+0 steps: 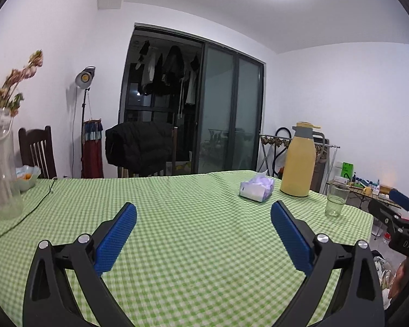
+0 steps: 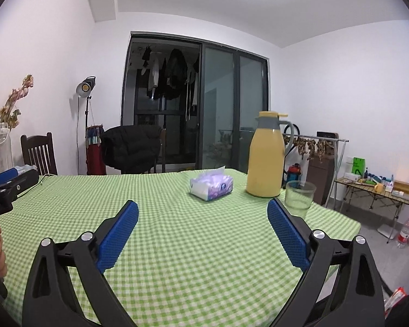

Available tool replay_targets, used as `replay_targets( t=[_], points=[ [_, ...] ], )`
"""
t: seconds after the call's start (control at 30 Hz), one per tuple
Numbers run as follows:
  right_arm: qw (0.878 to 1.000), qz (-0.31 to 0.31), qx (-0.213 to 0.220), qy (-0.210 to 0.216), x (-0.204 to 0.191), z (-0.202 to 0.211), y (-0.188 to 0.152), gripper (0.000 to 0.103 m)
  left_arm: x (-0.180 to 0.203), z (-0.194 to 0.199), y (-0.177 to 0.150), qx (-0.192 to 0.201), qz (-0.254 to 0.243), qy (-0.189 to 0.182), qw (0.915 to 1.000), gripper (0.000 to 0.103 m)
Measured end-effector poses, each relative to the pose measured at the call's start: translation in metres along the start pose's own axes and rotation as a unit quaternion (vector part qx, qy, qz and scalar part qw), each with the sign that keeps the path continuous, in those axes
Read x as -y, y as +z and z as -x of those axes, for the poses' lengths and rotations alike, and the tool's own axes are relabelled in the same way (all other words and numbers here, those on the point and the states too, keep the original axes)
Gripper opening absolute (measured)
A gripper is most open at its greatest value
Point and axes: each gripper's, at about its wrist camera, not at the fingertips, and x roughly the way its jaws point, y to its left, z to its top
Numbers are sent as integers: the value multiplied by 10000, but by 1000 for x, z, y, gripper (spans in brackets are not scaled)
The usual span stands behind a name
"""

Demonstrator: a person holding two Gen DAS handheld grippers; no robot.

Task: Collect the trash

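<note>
Tissue pack (image 2: 211,184) beyond both level, wide-open grippers (image 2: 203,205)

On the counter (image 2: 177,231) with the green checked cloth: one yellow thermos jug (image 2: 265,158), one clear drinking glass (image 2: 300,197), one soft tissue pack (image 2: 211,186), one glass vase (image 1: 0,163) of dried flowers, one pale bowl (image 1: 27,177), one black cable (image 1: 38,204). Behind it: two wooden chairs, one bare (image 2: 38,152), one draped with a black jacket (image 2: 131,147). One studio lamp (image 2: 86,88) on a stand. One clothes rack (image 2: 321,141). One folding side table (image 2: 373,193). Two grippers: left (image 1: 203,219), right (image 2: 203,216).
</note>
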Motion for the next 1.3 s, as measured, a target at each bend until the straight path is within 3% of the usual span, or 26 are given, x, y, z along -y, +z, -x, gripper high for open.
replay_targets(
  t=[0.1, 0.47, 0.73, 1.03, 1.3],
  points=[
    [10000, -46, -71, 43, -6, -5, -9, 92, -3, -2, -12, 17, 30, 92, 10000, 96],
    [9987, -118, -481, 113, -19, -16, -34, 92, 0, -13, -42, -527, -97, 90, 9985, 96],
    [9965, 14, -777, 306, -29, -20, -47, 92, -6, -18, -47, -902, -36, 196, 9957, 96],
    [9945, 29, -967, 399, -33, -23, -58, 92, -11, -21, -48, -1004, 38, 644, 9929, 96],
    [9945, 3, -966, 410, -31, -21, -59, 92, -13, -20, -48, -1018, 49, 568, 9932, 96]
  ],
)
